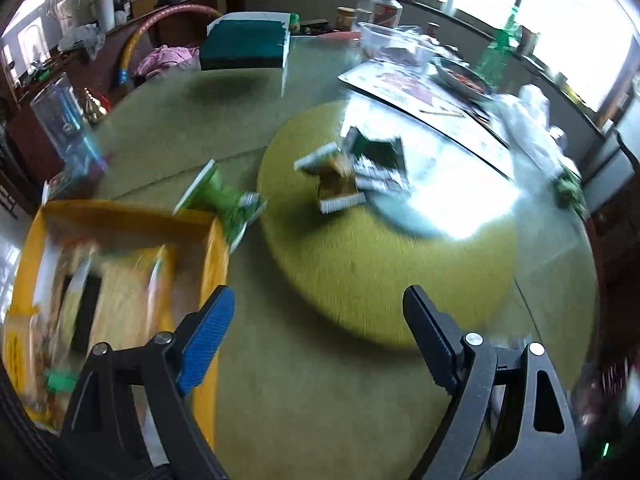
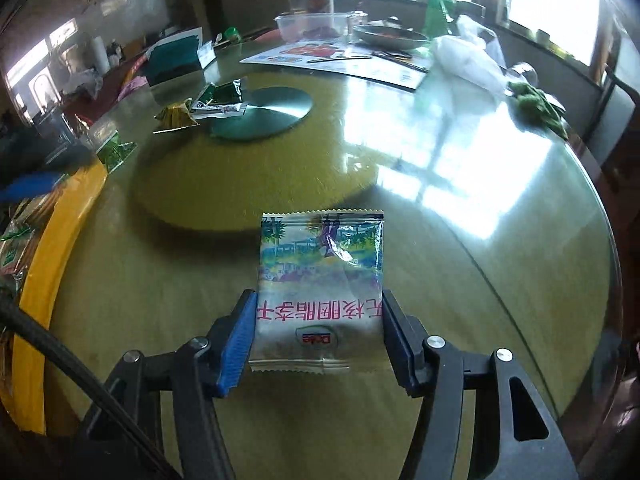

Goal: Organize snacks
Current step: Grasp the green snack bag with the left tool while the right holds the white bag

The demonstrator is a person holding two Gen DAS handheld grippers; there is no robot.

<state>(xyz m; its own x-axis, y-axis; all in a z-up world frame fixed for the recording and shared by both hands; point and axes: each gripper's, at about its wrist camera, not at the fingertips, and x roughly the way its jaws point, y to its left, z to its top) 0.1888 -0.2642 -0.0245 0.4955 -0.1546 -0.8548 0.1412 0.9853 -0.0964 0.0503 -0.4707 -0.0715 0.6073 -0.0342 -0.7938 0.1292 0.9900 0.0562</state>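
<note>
My right gripper (image 2: pixel 318 296) is shut on a white snack packet (image 2: pixel 320 272) with pink lettering and a colourful picture, and carries it above the glass table. My left gripper (image 1: pixel 318 296) is open and has nothing between its fingers; it hovers beside a yellow box (image 1: pixel 212 248) that holds several snack packets. The box's rim (image 2: pixel 52 248) also shows at the left of the right wrist view. A green packet (image 1: pixel 224 200) lies just behind the box. A small pile of green and gold packets (image 1: pixel 356 168) sits on the yellow-green turntable (image 1: pixel 360 280). The left wrist view is blurred.
At the back of the round table stand a teal box (image 1: pixel 244 44), a clear plastic container (image 1: pixel 392 40), a printed sheet (image 1: pixel 420 96), a green bottle (image 1: pixel 500 48) and a white plastic bag (image 1: pixel 528 120). A clear jar (image 1: pixel 60 116) stands far left. A grey metal disc (image 2: pixel 268 112) lies on the turntable.
</note>
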